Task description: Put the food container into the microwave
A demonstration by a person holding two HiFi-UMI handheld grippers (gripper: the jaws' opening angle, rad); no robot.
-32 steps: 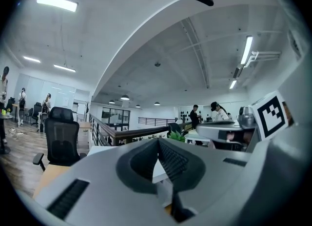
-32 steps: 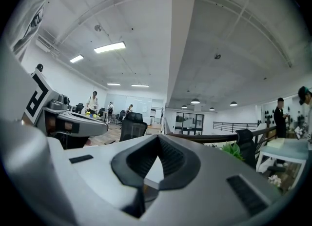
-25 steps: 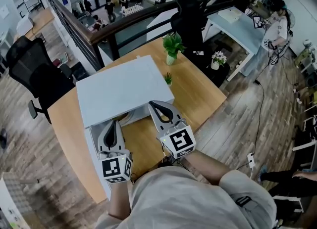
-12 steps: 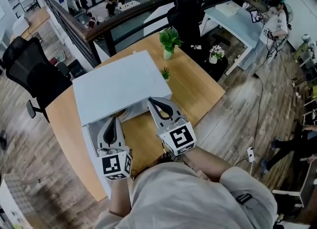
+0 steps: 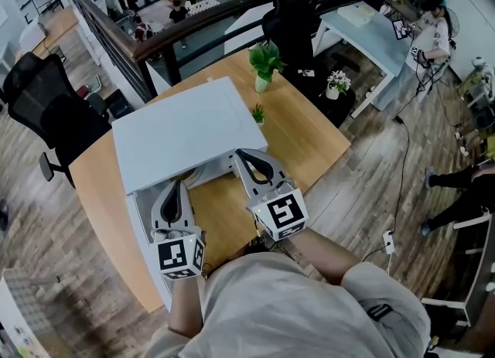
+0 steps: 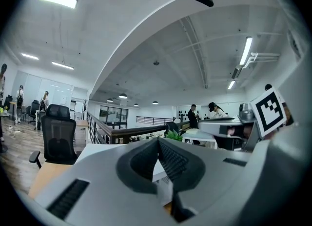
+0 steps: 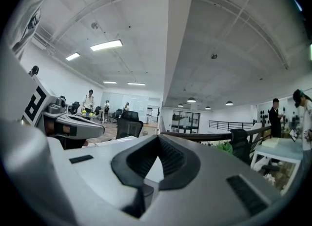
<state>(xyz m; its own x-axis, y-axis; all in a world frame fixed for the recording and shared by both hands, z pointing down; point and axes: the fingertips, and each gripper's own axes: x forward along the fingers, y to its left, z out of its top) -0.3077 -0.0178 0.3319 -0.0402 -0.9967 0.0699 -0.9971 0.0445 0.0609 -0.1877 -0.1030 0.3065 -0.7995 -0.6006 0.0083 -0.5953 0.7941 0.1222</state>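
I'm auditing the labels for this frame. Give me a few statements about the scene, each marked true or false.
1. The left gripper has its jaw tips together. True.
2. The right gripper has its jaws spread wide apart. False: its tips meet, with nothing between them.
3. A potted plant stands on the table beyond the microwave. True.
4. The microwave stands on the floor. False: it stands on the wooden table.
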